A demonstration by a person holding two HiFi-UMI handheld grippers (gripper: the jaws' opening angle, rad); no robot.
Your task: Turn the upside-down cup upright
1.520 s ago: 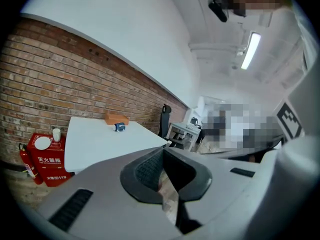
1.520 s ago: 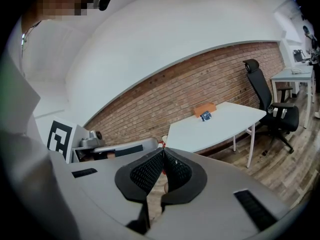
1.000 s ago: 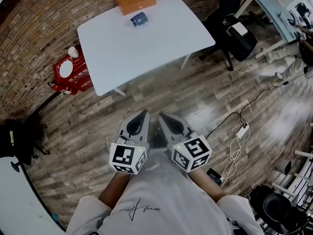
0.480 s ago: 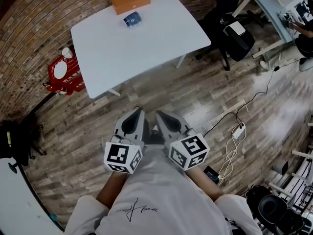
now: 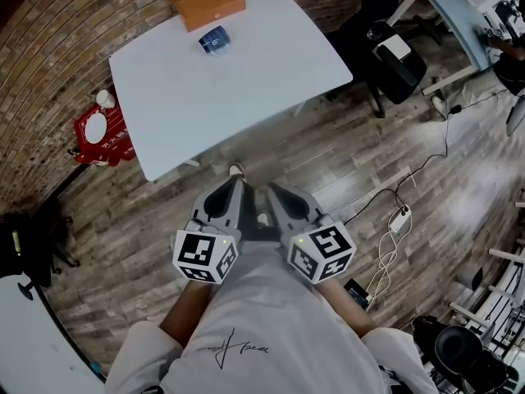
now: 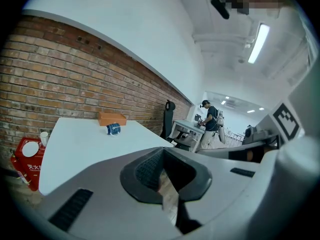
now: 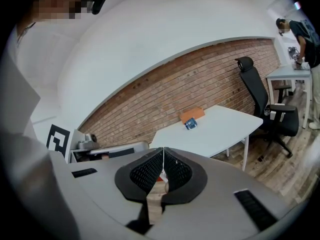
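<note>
A blue cup (image 5: 214,41) with a pale label sits on the white table (image 5: 238,80), at its far side, just in front of an orange box (image 5: 209,5). It is too small to tell which way up it is. The cup also shows in the left gripper view (image 6: 113,129) and the right gripper view (image 7: 190,125). Both grippers hang close to my body over the wooden floor, well short of the table. My left gripper (image 5: 238,190) is shut and empty. My right gripper (image 5: 274,194) is also shut and empty, its jaws meeting at the tip.
A red sign (image 5: 97,130) lies on the floor by the brick wall, left of the table. A black office chair (image 5: 395,56) stands at the table's right. Cables and a power strip (image 5: 402,220) lie on the floor at right. A person (image 6: 210,121) stands at a far desk.
The table and cup have slid left and slightly nearer in the head view as I moved. Both grippers stay shut and side by side near my body.
</note>
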